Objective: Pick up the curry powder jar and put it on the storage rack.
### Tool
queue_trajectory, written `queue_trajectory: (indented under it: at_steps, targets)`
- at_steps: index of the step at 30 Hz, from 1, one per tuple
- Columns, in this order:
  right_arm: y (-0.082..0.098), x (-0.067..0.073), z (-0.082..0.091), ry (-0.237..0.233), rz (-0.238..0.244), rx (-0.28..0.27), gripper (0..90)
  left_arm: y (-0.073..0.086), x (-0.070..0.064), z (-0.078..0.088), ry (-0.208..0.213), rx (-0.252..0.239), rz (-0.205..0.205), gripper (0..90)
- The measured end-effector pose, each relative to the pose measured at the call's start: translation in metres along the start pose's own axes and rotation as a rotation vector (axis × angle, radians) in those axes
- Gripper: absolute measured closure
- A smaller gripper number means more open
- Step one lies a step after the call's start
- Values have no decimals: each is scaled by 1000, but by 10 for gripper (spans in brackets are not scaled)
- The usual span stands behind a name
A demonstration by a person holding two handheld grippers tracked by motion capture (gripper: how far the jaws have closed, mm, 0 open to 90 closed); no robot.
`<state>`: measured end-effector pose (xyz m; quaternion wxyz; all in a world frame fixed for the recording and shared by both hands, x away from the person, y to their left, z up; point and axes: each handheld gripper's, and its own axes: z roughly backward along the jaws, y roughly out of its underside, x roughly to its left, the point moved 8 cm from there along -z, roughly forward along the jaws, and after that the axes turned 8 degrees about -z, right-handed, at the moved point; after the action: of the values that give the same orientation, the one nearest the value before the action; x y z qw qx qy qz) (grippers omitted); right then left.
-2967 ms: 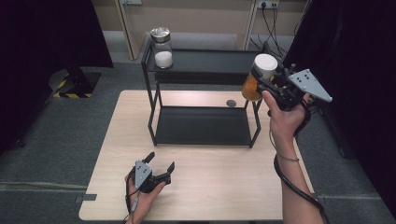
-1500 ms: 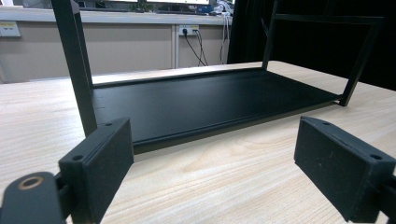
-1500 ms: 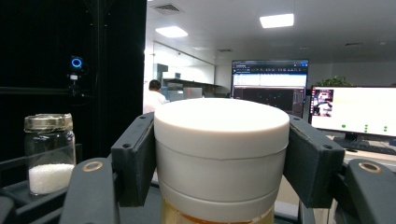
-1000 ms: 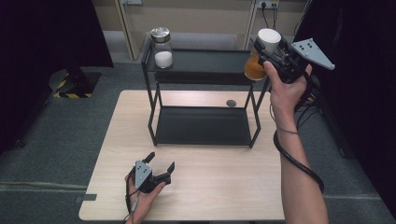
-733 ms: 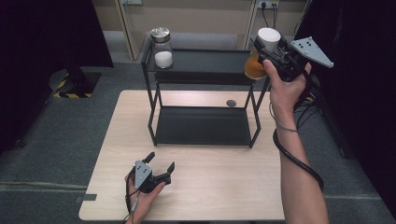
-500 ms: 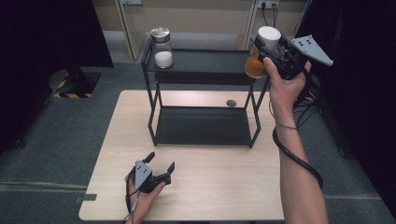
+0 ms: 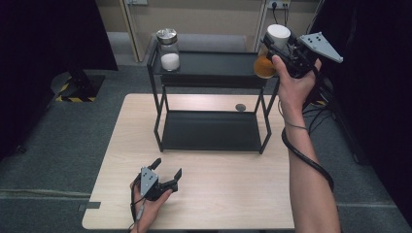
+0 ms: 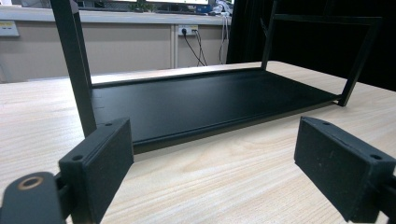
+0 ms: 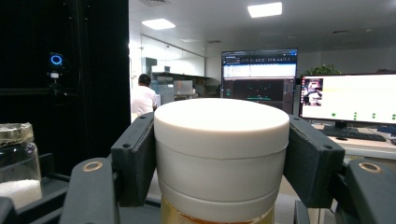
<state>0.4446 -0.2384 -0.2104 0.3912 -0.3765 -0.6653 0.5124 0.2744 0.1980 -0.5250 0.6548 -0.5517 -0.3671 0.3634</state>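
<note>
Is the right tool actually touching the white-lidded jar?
Touching. In the right gripper view both pads press flat against the jar's white lid, with no gap on either side.

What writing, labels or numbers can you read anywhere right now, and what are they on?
No text is readable.
Monitors behind the white-lidded jar: text on screen, too small and blurred.
White wall plate: blurred.
White-lidded jar and glass jar: no label seen.

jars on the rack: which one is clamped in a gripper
The white-lidded jar with orange contents, at the rack's right end, is clamped by its lid in the right gripper. The metal-lidded glass jar of white powder stands free at the left end.
</note>
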Motion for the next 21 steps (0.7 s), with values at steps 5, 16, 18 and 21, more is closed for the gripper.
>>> queue_trajectory:
  at_steps: [5,16,18,21]
  targets:
    - [-1,0,-4,8,-1,2,338,0,0,0,2,1,-1,114]
    - [1,-2,-14,18,-6,13,338,0,0,0,2,0,3,114]
    - [1,-2,-15,19,-8,14,338,0,0,0,2,0,0,114]
    - [0,-2,-17,21,-6,16,338,0,0,0,2,-1,1,114]
